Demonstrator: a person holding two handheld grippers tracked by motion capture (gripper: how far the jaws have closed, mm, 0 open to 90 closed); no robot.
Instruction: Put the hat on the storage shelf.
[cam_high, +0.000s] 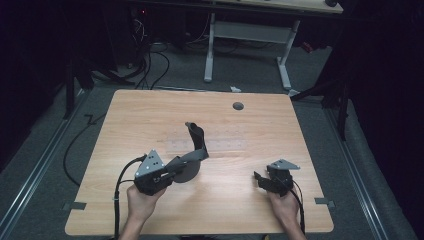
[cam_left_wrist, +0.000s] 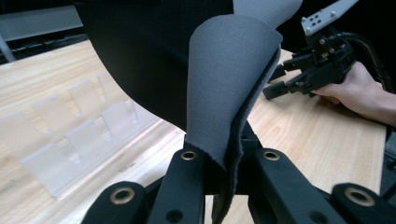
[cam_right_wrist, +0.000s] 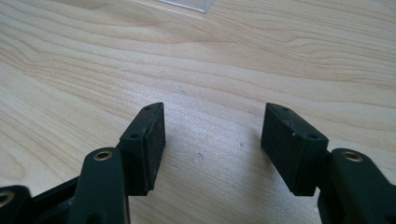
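light wood table (cam_high: 150, 115), dark room, left tongs (cam_high: 176, 165) clamping grey cloth (cam_high: 196, 150), right tongs (cam_high: 256, 178) parted, empty

Lab/test rig, dark room, wooden table (cam_high: 150, 115), floor cables (cam_high: 150, 65), adj. desk frame (cam_high: 247, 32)

Cloth (cam_high: 192, 150) mid-table (cam_high: 240, 200), end in left tool (cam_high: 172, 167); right tool (cam_high: 257, 179) well apart right; clear rack (cam_left_wrist: 70, 135) beyond cloth

free: bare table (cam_high: 240, 200) between tools | obstacle: clear rack (cam_left_wrist: 79, 135) (mid-table)
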